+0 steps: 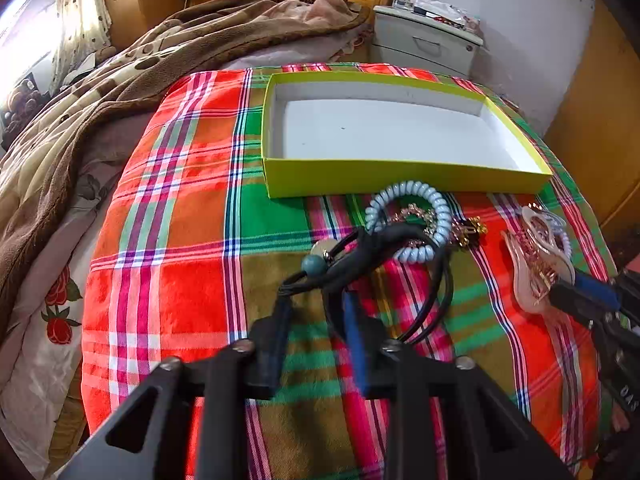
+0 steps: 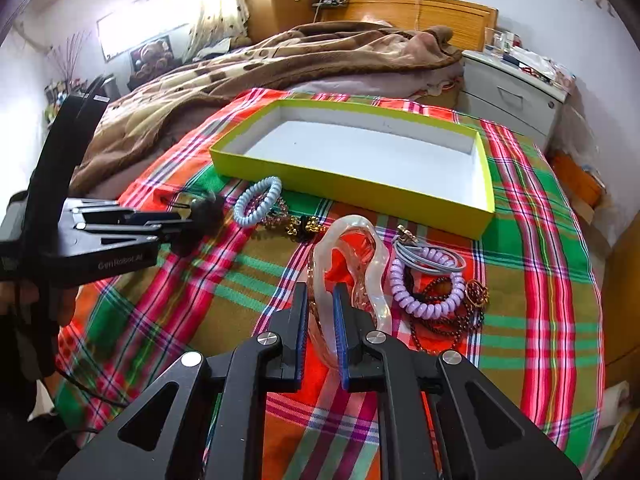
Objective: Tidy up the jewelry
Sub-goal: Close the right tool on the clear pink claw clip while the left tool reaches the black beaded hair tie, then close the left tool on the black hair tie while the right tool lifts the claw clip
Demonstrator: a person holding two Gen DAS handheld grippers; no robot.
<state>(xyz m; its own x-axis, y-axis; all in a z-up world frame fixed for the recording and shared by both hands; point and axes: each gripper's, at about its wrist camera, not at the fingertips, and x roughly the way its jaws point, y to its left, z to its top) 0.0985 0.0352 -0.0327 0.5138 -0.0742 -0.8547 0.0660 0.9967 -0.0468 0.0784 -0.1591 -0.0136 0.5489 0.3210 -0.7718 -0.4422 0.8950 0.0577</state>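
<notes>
The left hand-held gripper point(image 1: 316, 304) grasps black hair ties point(image 1: 384, 248) above the plaid cloth point(image 1: 180, 240). The right hand-held gripper point(image 2: 320, 300) clenches a pink clip point(image 2: 360, 252). The box point(image 2: 486, 184) lies just beyond.

A bed point(image 1: 60, 184) with a rumpled brown fleece blanket point(image 1: 132, 60) carries a bright red, green and orange plaid cloth point(image 1: 180, 240). On the cloth lie a shallow lime-green cardboard box point(image 2: 344, 190), a pale blue spiral hair tie point(image 2: 256, 200), a lilac spiral hair tie point(image 2: 426, 290), dark bead strands point(image 2: 444, 322) and gold trinkets point(image 2: 298, 225).
</notes>
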